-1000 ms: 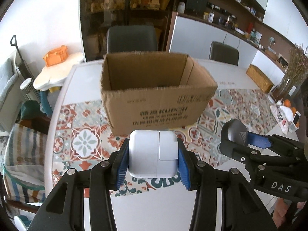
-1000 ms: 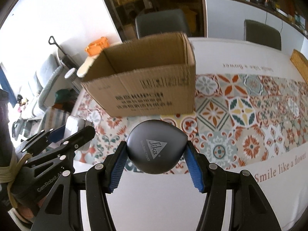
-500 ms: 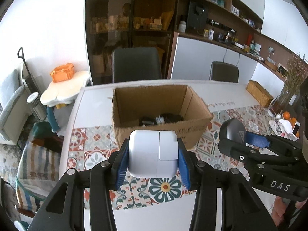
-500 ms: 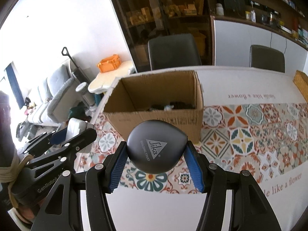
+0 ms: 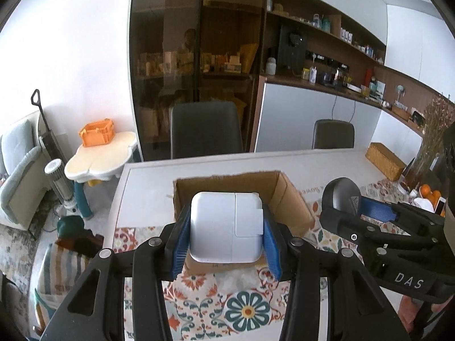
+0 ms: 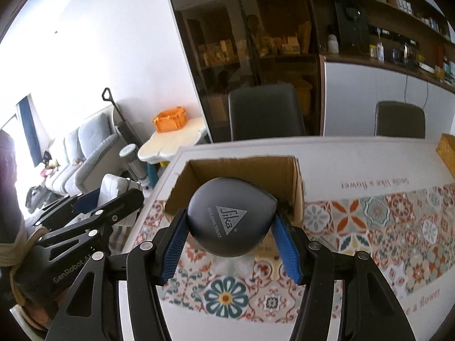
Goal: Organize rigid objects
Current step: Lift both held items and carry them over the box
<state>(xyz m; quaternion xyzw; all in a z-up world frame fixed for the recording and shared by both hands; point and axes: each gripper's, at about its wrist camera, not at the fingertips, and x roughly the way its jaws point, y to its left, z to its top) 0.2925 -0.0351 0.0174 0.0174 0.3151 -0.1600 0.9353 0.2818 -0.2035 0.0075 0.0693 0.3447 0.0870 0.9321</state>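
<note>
With your left gripper (image 5: 226,234) clenched on the white power adapter (image 5: 226,227) and your right gripper (image 6: 230,238) on the black Sika case (image 6: 230,220), carry both past the near wall of the cardboard box (image 5: 293,207) before releasing.

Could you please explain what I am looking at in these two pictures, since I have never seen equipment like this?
There is no robot here: a person holds a two-finger clamp in each hand, and a wide-angle camera on each clamp looks forward along its fingers. The left clamp's picture shows the left gripper shut on a white power adapter, with the other clamp at its right. The right clamp's picture shows the right gripper shut on a dark rounded case printed "Sika". Ahead of both stands an open cardboard box on a table with a patterned cloth. Both items are held up before the box, probably to be put in.
</note>
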